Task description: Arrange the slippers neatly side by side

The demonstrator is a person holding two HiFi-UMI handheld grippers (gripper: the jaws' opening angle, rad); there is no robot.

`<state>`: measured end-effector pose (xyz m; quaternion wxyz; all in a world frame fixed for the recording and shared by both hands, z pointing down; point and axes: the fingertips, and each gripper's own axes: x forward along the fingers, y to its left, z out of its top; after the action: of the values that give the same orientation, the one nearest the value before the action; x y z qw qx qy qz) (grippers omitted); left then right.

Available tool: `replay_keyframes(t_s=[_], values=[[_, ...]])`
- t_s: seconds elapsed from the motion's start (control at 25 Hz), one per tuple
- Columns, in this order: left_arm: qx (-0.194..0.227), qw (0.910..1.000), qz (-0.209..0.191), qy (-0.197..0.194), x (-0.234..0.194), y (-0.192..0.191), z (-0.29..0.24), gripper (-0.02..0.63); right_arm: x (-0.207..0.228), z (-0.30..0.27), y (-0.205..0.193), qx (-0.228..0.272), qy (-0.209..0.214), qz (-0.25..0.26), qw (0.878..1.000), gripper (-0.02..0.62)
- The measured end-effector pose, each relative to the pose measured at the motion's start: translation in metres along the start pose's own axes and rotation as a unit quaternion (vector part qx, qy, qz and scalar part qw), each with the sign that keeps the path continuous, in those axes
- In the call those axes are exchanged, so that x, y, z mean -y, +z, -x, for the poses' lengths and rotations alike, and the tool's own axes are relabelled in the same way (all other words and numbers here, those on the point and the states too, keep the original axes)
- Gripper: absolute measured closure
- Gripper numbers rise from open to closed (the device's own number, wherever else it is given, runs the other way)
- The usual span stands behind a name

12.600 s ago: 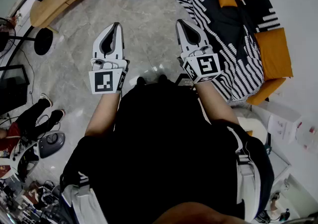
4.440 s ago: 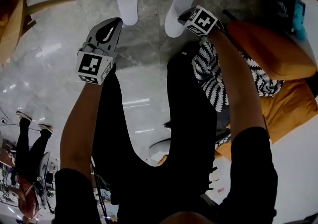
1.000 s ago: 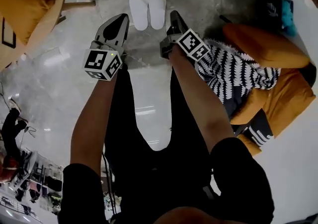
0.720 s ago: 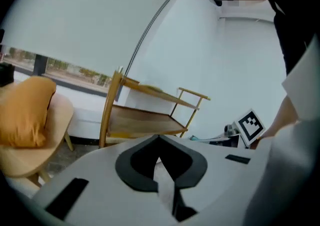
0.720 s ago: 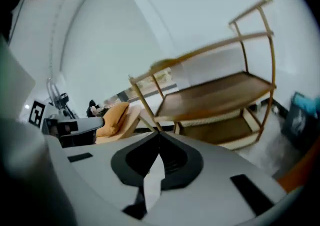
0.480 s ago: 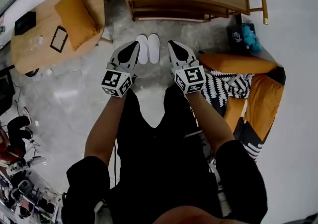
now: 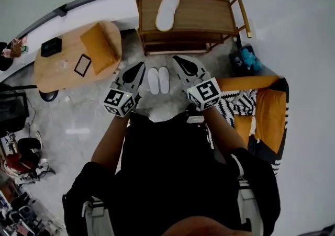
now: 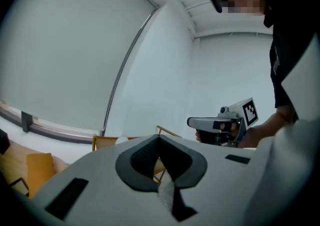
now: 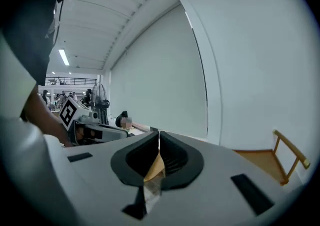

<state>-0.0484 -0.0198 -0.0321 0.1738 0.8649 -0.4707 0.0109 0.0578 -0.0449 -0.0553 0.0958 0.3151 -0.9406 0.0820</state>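
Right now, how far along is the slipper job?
Done: the two white slippers lie side by side on the floor, ends level. In hand: nothing; the left gripper and right gripper are shut and empty. Left: apparently nothing.

**Operator: all in black**

Black short-slv top [image 7: 167,172], pale straps [image 7: 250,198] at hips. White-grey shells w/ black inner pads on left gripper [image 7: 140,65] & right gripper [image 7: 178,59]. B&w marker cube [image 7: 119,102] on each.

Wooden rack [image 7: 209,15], round table [image 7: 55,76], orange cushion [image 7: 100,47]
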Motion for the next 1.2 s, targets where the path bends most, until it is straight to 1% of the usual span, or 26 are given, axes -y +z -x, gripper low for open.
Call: replay_keyframes(t_s=[0.12,0.2,0.32,0.4,0.48,0.56,0.68,0.72,0.8,0.92,1.0,1.12,1.2], values=[[0.038,0.9988,-0.030,-0.006,0.003,0.041,0.004,0.592,0.016,0.019,0.053,0.050,-0.007,0.029,0.998,0.563],[0.067,0.9968,-0.044,-0.001,0.006,0.067,0.012,0.592,0.020,0.037,0.083,0.082,-0.003,0.041,0.996,0.563],[0.101,0.9936,-0.049,0.009,0.015,0.091,0.035,0.592,0.018,0.070,0.104,0.105,-0.015,0.046,0.993,0.563],[0.113,0.9920,-0.057,0.009,0.016,0.102,0.045,0.592,0.020,0.082,0.107,0.115,-0.033,0.044,0.992,0.563],[0.118,0.9911,-0.060,0.010,0.013,0.106,0.055,0.592,0.017,0.086,0.102,0.116,-0.044,0.037,0.992,0.563],[0.124,0.9903,-0.061,0.011,0.007,0.109,0.066,0.592,0.010,0.081,0.094,0.113,-0.041,0.028,0.992,0.563],[0.134,0.9890,-0.063,0.007,-0.004,0.110,0.082,0.592,-0.013,0.067,0.086,0.104,-0.021,0.022,0.994,0.563],[0.135,0.9889,-0.062,0.002,-0.009,0.109,0.088,0.592,-0.021,0.061,0.084,0.101,-0.022,0.023,0.994,0.563],[0.135,0.9890,-0.059,-0.007,-0.021,0.106,0.101,0.592,-0.031,0.050,0.083,0.098,-0.043,0.019,0.994,0.563],[0.129,0.9905,-0.047,-0.012,-0.047,0.103,0.126,0.592,-0.048,0.033,0.083,0.098,-0.081,-0.010,0.992,0.565],[0.118,0.9922,-0.037,-0.014,-0.064,0.099,0.143,0.592,-0.065,0.024,0.086,0.095,-0.095,-0.024,0.991,0.565],[0.100,0.9944,-0.026,-0.020,-0.082,0.093,0.164,0.592,-0.092,0.018,0.094,0.088,-0.103,-0.026,0.990,0.564],[0.093,0.9949,-0.028,-0.024,-0.086,0.092,0.175,0.592,-0.106,0.020,0.098,0.087,-0.102,-0.024,0.991,0.565]])
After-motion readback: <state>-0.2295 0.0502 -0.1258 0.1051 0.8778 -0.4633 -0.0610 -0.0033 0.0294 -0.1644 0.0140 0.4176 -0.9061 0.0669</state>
